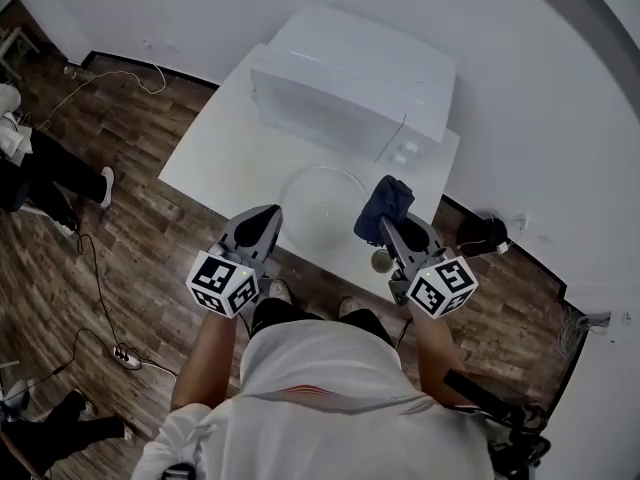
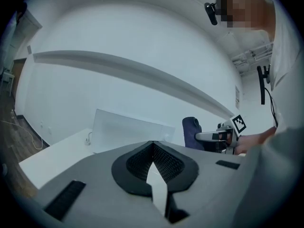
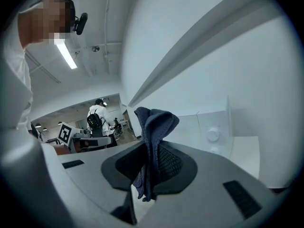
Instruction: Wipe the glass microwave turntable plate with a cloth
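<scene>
Two claws of mine hang over the near edge of the white table [image 1: 212,158] in the head view. My left gripper [image 1: 266,214] is at the left rim of the glass turntable plate [image 1: 322,180], which lies flat on the table in front of the white microwave [image 1: 350,78]. My right gripper [image 1: 386,224] is at the plate's right rim with the dark blue cloth [image 1: 390,198] bunched at its tip. In the left gripper view my jaws meet at their tips with nothing between them, and the cloth [image 2: 191,129] shows beyond, beside the microwave [image 2: 128,127]. In the right gripper view my jaws are clamped on the cloth [image 3: 154,122], which stands up in folds above them.
</scene>
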`<state>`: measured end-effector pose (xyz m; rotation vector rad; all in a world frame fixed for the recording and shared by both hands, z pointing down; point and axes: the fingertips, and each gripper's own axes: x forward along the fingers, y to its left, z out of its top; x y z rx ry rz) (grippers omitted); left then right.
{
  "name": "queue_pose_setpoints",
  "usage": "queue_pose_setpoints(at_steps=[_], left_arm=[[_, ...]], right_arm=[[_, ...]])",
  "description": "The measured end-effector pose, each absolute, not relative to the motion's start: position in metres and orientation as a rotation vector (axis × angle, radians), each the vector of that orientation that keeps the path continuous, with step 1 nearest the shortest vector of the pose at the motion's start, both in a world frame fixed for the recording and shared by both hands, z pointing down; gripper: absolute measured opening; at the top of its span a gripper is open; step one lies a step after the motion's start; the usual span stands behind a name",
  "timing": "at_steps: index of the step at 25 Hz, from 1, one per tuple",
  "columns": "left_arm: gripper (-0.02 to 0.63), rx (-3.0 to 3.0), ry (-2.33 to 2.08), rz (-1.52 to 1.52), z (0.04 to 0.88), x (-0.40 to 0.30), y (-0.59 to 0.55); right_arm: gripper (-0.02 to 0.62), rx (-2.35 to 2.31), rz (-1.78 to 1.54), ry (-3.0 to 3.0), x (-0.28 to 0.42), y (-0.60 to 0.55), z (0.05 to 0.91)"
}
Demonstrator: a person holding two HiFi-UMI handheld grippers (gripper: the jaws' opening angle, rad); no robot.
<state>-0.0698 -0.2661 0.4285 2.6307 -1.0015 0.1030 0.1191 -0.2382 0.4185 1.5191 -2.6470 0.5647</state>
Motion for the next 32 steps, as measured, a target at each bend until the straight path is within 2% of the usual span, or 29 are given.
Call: queue_pose_setpoints(at_steps=[13,22,32], left_arm=[[0.011,2.567,-1.012,0.141,0.467,-0.104,-0.281],[0.011,2.462,-1.091,0.217,0.504,-0.147,-0.265],[0.011,2.391,-1.106,0.217,0.529,-0.168,-0.27]], right_arm=[[0.061,1.327,0.7,-2.707,0.044,-0.295,0.457],[0.061,1.132,1.119,-2.425,-0.019,-0.337,0.574],[0.061,1.006,1.106,-2.236,-0.055,-0.365,0.644]])
